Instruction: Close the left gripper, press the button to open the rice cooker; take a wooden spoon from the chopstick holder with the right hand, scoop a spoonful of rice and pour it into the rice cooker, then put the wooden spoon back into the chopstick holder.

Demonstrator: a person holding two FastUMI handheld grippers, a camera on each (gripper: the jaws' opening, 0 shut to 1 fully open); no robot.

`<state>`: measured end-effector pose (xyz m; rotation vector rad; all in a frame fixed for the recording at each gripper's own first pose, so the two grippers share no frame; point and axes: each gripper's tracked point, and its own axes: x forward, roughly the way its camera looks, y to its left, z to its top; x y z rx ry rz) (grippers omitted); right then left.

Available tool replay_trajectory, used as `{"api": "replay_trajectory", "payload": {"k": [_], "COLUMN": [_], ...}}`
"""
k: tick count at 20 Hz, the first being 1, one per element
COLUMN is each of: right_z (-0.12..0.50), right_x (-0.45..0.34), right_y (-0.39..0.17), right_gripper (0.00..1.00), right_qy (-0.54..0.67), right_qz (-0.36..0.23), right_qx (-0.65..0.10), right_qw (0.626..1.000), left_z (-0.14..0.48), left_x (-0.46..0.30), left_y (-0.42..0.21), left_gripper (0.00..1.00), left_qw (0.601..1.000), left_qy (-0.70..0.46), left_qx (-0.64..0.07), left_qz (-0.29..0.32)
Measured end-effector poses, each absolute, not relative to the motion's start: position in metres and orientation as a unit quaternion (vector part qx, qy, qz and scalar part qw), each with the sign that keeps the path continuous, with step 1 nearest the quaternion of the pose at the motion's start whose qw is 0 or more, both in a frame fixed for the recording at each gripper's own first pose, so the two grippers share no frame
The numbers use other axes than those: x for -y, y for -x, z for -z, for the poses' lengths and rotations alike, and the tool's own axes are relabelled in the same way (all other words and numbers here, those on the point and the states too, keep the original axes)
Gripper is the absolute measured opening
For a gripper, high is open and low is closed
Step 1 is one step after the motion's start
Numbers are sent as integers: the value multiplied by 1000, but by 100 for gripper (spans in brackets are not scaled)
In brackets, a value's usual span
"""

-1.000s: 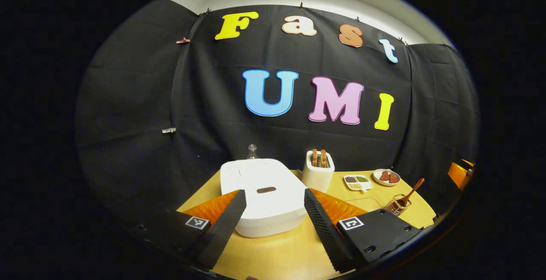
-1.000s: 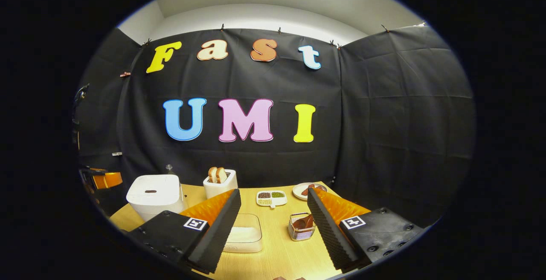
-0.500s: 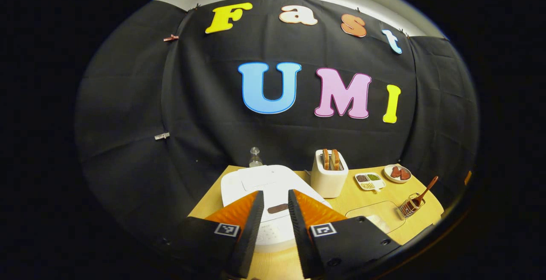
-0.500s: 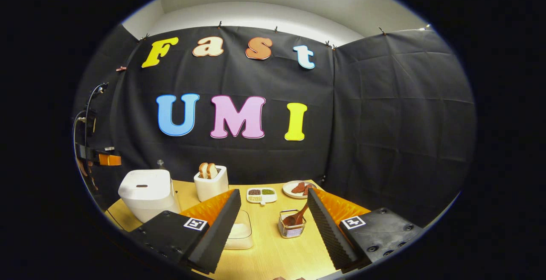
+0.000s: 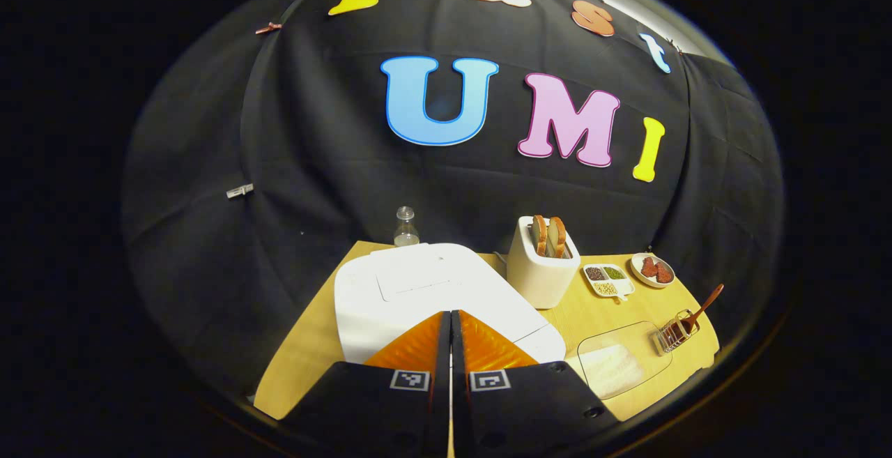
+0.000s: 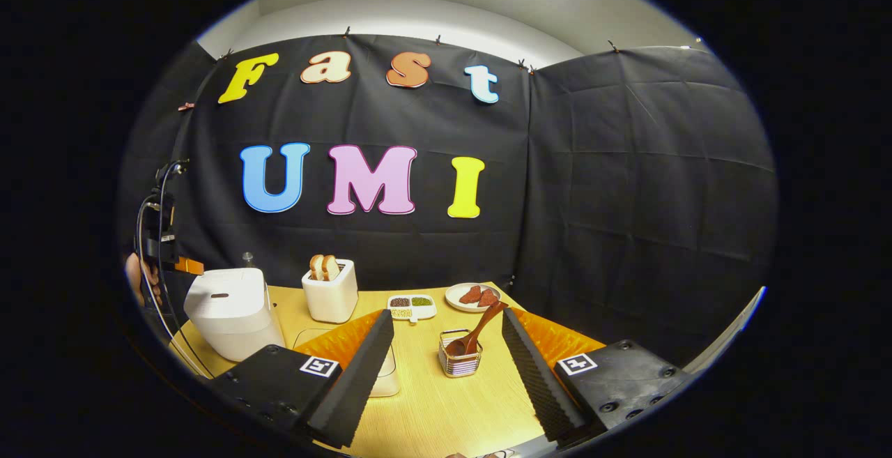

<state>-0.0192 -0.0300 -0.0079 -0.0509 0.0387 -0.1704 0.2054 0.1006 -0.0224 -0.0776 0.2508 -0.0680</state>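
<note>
The white rice cooker (image 5: 418, 284) sits lid down on the wooden table (image 5: 300, 360). My left gripper (image 5: 449, 322) is shut just above the cooker's front, and its fingers hide the button. In the right gripper view the cooker (image 6: 226, 311) stands at the left with its dark button (image 6: 219, 295) showing, and the left gripper (image 6: 178, 264) hangs over it in a hand (image 6: 139, 277). The wooden spoon (image 6: 481, 327) leans in the wire chopstick holder (image 6: 460, 359). My right gripper (image 6: 447, 315) is open, empty, and just short of the holder. A clear box of rice (image 5: 613, 362) lies by the holder (image 5: 670, 336).
A white toaster (image 6: 329, 292) with bread stands behind the rice box. A divided dish of grains (image 6: 411, 304) and a plate of reddish pieces (image 6: 474, 296) are at the back. A small glass bottle (image 5: 405, 228) stands behind the cooker. Black cloth walls close off the back and sides.
My left gripper has shut and moved forward over the cooker's front, covering the button. The right gripper has drifted closer to the chopstick holder and stays open.
</note>
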Motion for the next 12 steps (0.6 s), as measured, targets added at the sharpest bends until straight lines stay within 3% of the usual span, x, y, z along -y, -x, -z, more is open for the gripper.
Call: {"api": "replay_trajectory", "payload": {"k": [6, 7, 12], "right_z": [20, 20, 24], "right_x": [38, 40, 50], "right_y": [20, 20, 15], "right_gripper": [98, 98, 98], "right_qy": [26, 28, 22], "right_qz": [94, 96, 104], "right_qx": [-44, -45, -54], "right_qw": [994, 994, 993], "left_z": [64, 70, 75], "left_x": [-93, -92, -91], "left_y": [-240, -244, -246], "left_gripper": [7, 10, 7], "left_qw": [982, 980, 979], "left_qy": [42, 45, 45], "left_qx": [-177, -188, -194], "left_qz": [48, 46, 40]}}
